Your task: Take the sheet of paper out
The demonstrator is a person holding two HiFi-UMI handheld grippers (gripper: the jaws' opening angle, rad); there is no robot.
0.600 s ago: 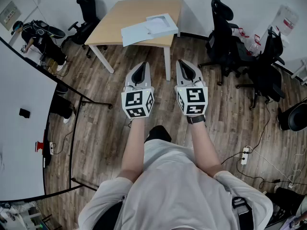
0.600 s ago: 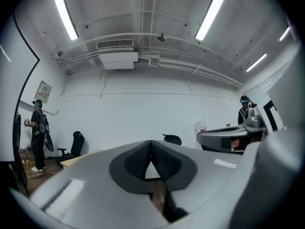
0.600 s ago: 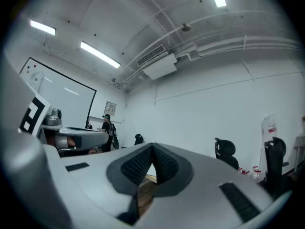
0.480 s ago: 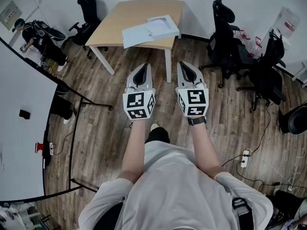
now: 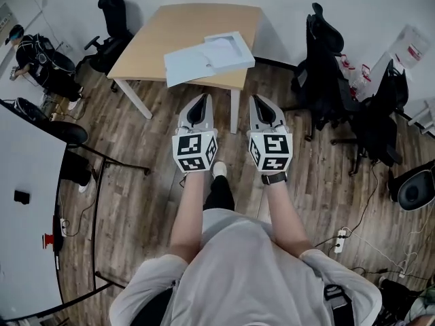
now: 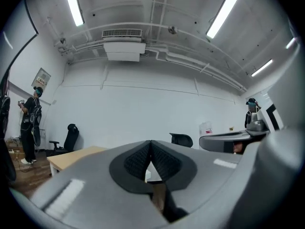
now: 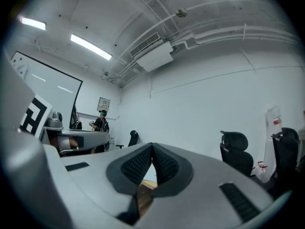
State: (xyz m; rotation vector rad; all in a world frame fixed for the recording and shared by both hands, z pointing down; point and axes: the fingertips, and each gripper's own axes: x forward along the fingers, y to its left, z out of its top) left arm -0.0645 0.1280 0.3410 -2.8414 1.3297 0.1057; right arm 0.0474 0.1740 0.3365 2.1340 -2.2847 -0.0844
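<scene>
Nothing done yet: my left fingers (image 6: 136, 162) and right fingers (image 7: 138, 165) are closed and empty; the paper (image 5: 190, 63) lies on the surface (image 5: 173, 26), well ahead.

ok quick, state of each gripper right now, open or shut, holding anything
left gripper: tongs shut, holding nothing.
right gripper: tongs shut, holding nothing.

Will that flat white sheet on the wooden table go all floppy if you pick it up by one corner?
Probably floppy: the sheet lies very thin and flat on the table, so a corner grip would likely let it droop. It looks light, and the table looks smooth, so a push may just slide it.
</scene>
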